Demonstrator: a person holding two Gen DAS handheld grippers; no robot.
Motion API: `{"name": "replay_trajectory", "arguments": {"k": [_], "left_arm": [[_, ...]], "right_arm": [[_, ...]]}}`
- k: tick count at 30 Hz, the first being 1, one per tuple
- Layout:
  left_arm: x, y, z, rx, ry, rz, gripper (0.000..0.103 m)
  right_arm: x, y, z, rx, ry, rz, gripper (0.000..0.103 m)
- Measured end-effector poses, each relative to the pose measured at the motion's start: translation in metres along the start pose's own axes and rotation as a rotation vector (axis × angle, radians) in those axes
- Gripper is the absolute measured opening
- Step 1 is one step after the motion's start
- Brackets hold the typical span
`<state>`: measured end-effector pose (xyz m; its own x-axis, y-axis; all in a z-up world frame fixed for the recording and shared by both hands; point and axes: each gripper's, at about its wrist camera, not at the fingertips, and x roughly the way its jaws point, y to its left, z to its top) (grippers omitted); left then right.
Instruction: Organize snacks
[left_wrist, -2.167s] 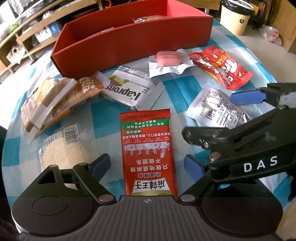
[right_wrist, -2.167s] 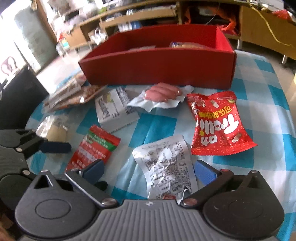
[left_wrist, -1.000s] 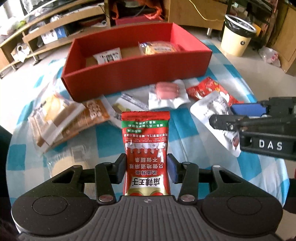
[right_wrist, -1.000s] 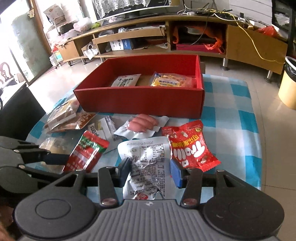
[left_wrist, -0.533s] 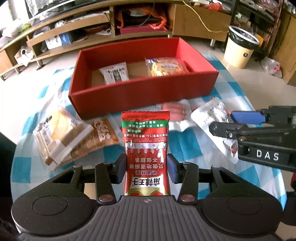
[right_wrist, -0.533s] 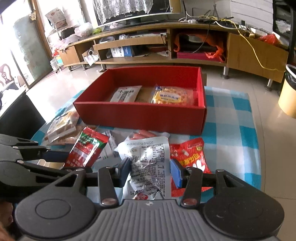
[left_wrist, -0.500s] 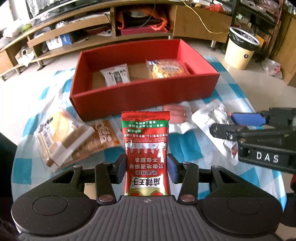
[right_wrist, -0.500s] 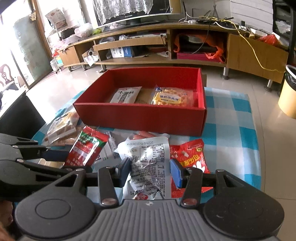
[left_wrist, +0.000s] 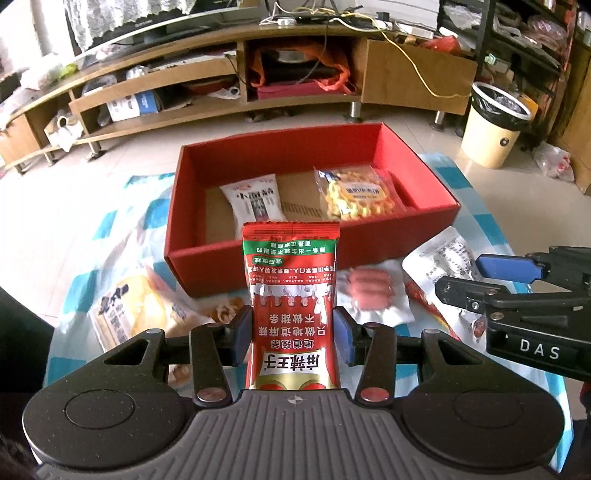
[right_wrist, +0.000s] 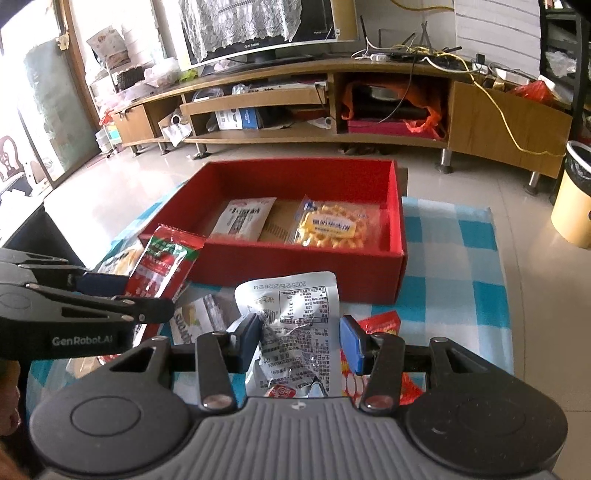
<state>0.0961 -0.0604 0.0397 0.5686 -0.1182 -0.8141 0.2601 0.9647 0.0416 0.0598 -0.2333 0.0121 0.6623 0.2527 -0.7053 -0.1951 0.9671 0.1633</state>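
My left gripper (left_wrist: 293, 334) is shut on a red and green snack packet (left_wrist: 291, 295) and holds it upright in the air, in front of the red box (left_wrist: 258, 254). My right gripper (right_wrist: 301, 339) is shut on a crinkled silver packet (right_wrist: 299, 325), also lifted, near the box's front wall (right_wrist: 295, 273). The box holds a white packet (left_wrist: 255, 201) and a yellow snack bag (left_wrist: 356, 194). The silver packet and right gripper show at the right of the left wrist view (left_wrist: 443, 262). The red packet shows at the left of the right wrist view (right_wrist: 166, 266).
On the blue checked tablecloth (right_wrist: 461, 273) lie a sausage pack (left_wrist: 369, 291), a bread pack (left_wrist: 129, 310), a Kaprons packet (right_wrist: 195, 321) and a red snack bag (right_wrist: 384, 325). A bin (left_wrist: 495, 125) and a TV cabinet (left_wrist: 221, 74) stand beyond the table.
Both grippers closed on their packets, lifted them off the table and rose higher. The view now looks down into the red box from closer to its front wall.
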Motion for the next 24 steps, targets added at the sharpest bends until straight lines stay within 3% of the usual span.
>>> {"name": "replay_trajectory", "arguments": {"k": [24], "left_arm": [[0.014, 0.007, 0.033, -0.012, -0.035, 0.024, 0.054]], "right_arm": [[0.016, 0.006, 0.039, -0.008, -0.058, 0.003, 0.044]]}}
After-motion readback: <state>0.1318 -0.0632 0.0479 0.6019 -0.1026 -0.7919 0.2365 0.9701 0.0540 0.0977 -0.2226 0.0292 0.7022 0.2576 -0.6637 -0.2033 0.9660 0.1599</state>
